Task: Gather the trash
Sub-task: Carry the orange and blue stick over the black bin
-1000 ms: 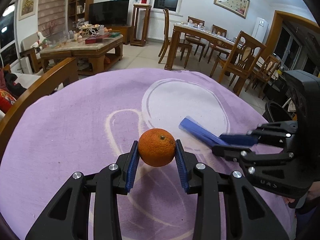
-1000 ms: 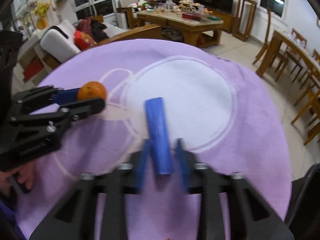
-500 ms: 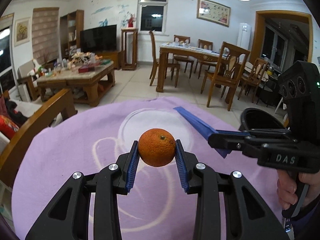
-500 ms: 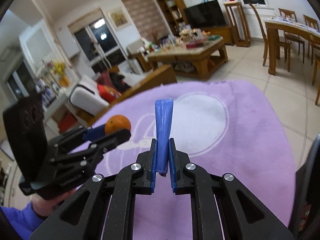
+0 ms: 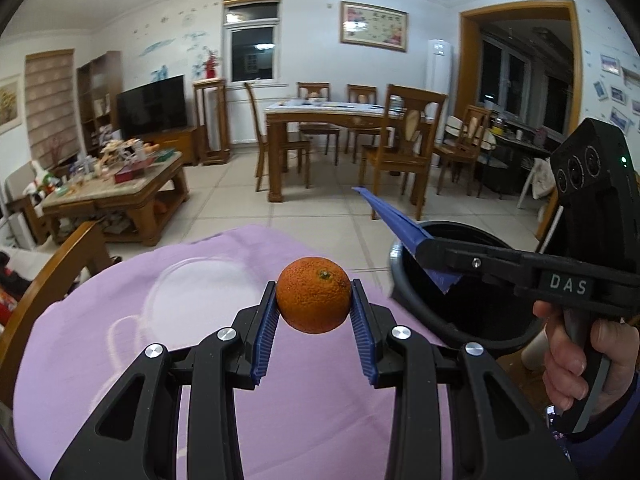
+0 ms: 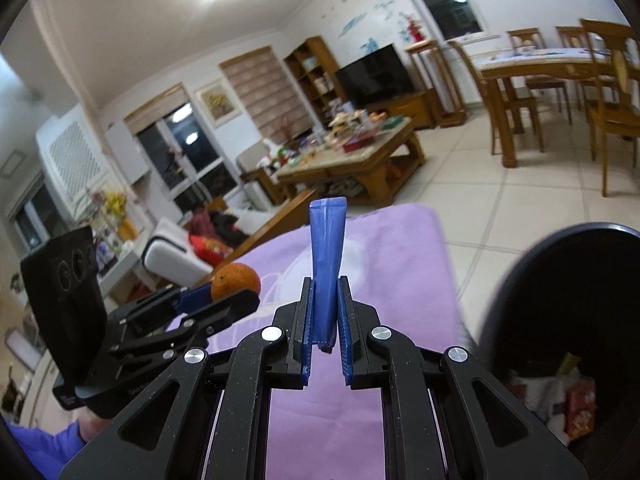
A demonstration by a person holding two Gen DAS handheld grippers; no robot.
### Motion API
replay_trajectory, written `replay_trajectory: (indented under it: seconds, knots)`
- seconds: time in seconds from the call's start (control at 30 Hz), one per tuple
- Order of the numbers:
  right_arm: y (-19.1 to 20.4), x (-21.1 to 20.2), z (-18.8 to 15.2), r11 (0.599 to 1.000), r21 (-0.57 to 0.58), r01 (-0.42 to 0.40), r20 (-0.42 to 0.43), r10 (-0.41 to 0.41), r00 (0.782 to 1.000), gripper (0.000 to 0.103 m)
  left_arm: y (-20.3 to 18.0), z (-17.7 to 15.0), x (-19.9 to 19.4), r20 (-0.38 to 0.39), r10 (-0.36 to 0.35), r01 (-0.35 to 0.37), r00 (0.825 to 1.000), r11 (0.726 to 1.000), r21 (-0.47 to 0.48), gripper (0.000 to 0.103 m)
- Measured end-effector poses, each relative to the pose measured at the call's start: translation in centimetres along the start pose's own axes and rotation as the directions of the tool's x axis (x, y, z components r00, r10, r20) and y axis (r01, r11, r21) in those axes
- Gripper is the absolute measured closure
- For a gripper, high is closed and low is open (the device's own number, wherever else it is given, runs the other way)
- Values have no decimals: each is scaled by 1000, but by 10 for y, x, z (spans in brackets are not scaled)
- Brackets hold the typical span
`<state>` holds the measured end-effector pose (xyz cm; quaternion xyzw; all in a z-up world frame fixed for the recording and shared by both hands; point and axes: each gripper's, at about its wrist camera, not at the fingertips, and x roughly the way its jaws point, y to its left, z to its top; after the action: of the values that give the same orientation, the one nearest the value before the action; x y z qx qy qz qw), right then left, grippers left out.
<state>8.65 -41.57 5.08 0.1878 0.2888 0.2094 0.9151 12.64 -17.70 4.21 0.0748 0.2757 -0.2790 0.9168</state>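
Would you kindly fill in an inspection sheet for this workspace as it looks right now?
Surface: lilac cloth with white ring pattern, nothing lying on it in view.
Job's things: round orange fruit and flat blue wrapper, both held above the cloth; black round bin beside the cloth, with wrappers inside.
Clutter: nothing seen on the cloth.
Grippers: left gripper shut on the fruit; right gripper shut on the wrapper, near the bin.
Cables: nothing seen.
Surroundings: living room, cluttered wooden coffee table, dining table with chairs, television.
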Motion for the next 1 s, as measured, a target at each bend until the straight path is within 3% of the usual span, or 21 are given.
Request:
replay_trajectory:
  seconds: [0.23, 0.57, 0.8, 1.0]
  knots:
    - [-62, -72, -9, 993, 92, 78, 82, -86, 993, 91, -58, 10, 24, -11, -78, 78, 997, 996, 42, 68]
    - [-155, -155, -42, 948, 251, 197, 143, -237, 961, 91, -141, 12, 80, -68, -188, 194, 980, 976, 95, 68]
    - [-198, -175, -64, 923, 305, 235, 139, -287, 948, 90, -178, 6, 112, -126, -219, 234, 967, 966, 112, 68]
    - [-219, -167, -74, 912, 334, 240, 126, -295, 947, 90, -193, 1, 130, -161, -215, 236, 963, 964, 124, 68]
